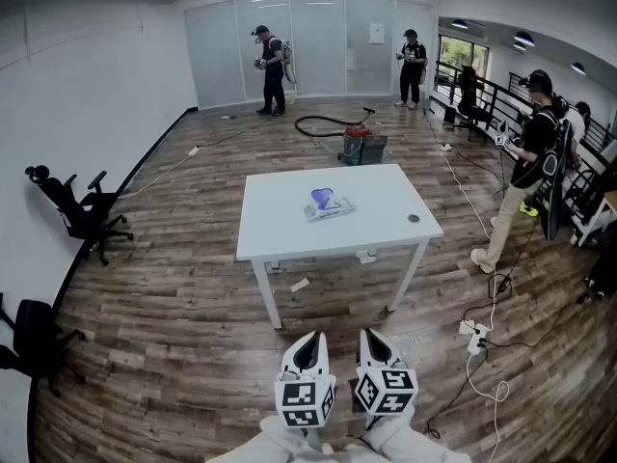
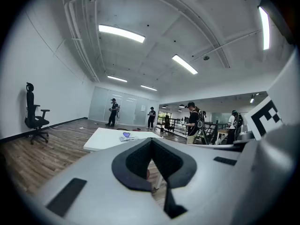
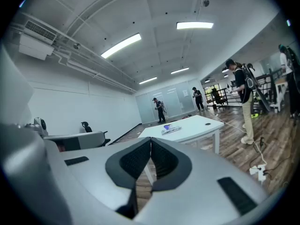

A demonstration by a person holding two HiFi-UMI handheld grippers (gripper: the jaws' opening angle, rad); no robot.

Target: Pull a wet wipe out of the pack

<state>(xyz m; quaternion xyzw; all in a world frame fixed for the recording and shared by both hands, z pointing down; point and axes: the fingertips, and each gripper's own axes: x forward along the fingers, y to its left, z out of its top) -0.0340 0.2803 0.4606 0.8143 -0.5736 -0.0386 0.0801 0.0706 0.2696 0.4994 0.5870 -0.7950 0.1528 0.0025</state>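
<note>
wet wipe pack (image 1: pixel 329 205) lies flat near the middle of a white table (image 1: pixel 386 222) in a wide room w/ wood floor, well apart from both tools. left gripper (image 1: pixel 308 340) and right gripper (image 1: pixel 374 337) sit side by side at the bottom of the head view, low over the floor, short of the table's near edge, marker cubes facing up. each gripper view shows its jaws pressed tip to tip w/ nothing between them; neither touches the pack. from the left gripper view the pack (image 2: pixel 126 136) shows as a small pale shape on the tabletop beyond the jaws; right gripper view shows the pack (image 3: pixel 171 129) likewise, far off. black office chair (image 1: pixel 82 210) stands by the left wall. several ppl stand in the bkgd, one person (image 1: pixel 525 167) to the right of the table. cables and a power strip (image 1: pixel 472 332) trail across the floor at right.
</note>
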